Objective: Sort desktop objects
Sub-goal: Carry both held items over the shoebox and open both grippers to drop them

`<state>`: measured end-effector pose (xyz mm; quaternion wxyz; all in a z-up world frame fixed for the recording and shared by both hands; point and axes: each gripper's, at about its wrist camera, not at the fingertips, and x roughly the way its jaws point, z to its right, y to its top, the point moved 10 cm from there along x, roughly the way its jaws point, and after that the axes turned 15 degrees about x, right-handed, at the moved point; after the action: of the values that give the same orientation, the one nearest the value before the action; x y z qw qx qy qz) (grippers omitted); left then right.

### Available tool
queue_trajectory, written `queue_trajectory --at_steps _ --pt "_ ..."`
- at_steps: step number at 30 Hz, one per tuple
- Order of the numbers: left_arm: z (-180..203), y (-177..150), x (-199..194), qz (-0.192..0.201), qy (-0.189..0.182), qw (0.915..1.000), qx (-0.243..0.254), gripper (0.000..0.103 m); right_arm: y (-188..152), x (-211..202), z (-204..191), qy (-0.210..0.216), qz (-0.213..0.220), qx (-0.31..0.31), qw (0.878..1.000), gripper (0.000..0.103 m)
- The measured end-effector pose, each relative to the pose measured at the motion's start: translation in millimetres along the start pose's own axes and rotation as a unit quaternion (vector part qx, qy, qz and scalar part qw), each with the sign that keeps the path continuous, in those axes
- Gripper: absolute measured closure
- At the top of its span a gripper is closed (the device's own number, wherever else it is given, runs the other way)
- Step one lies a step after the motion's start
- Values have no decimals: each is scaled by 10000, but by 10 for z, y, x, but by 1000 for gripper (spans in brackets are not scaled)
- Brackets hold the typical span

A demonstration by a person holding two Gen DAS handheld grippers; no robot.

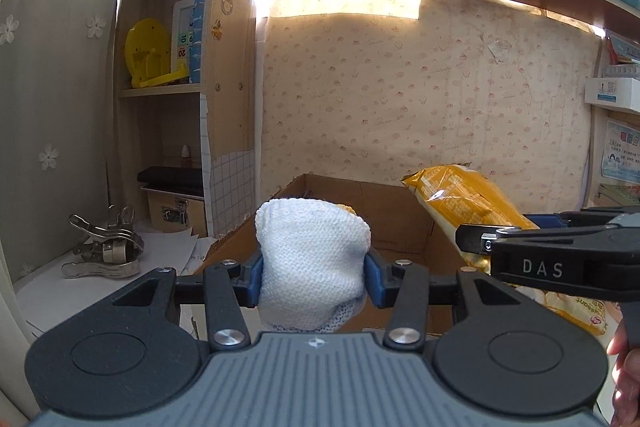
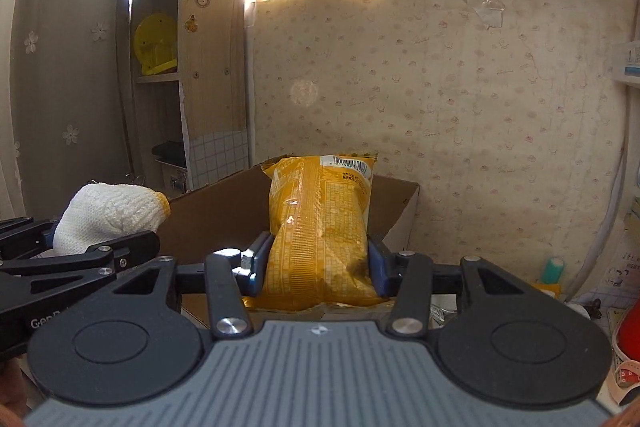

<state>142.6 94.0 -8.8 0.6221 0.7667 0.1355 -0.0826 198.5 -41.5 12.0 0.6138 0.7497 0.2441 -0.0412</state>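
Note:
My left gripper (image 1: 314, 269) is shut on a rolled white knitted glove (image 1: 310, 259), its blue pads pressing both sides. The glove hangs at the near left edge of an open cardboard box (image 1: 384, 203). My right gripper (image 2: 316, 263) is shut on a yellow snack bag (image 2: 320, 227), held upright in front of the cardboard box (image 2: 224, 203). In the left wrist view the yellow snack bag (image 1: 456, 199) and the right gripper (image 1: 476, 241) come in from the right over the box. In the right wrist view the white glove (image 2: 106, 213) and the left gripper's black fingers (image 2: 124, 251) show at the left.
Wooden shelves (image 1: 160, 91) stand at the left with a yellow toy (image 1: 146, 53), a small latched case (image 1: 176, 207) and metal clips (image 1: 106, 247) on white paper. Patterned wallpaper (image 1: 420, 87) backs the desk. A red object (image 2: 628, 331) and a teal bottle (image 2: 554, 269) sit at the right.

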Motion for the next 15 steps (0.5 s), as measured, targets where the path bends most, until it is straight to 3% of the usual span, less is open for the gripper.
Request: queue_trajectory --at_steps 15 --pt "-97 -93 365 -299 15 9995 -71 53 -116 472 -134 69 -386 -88 9992 55"
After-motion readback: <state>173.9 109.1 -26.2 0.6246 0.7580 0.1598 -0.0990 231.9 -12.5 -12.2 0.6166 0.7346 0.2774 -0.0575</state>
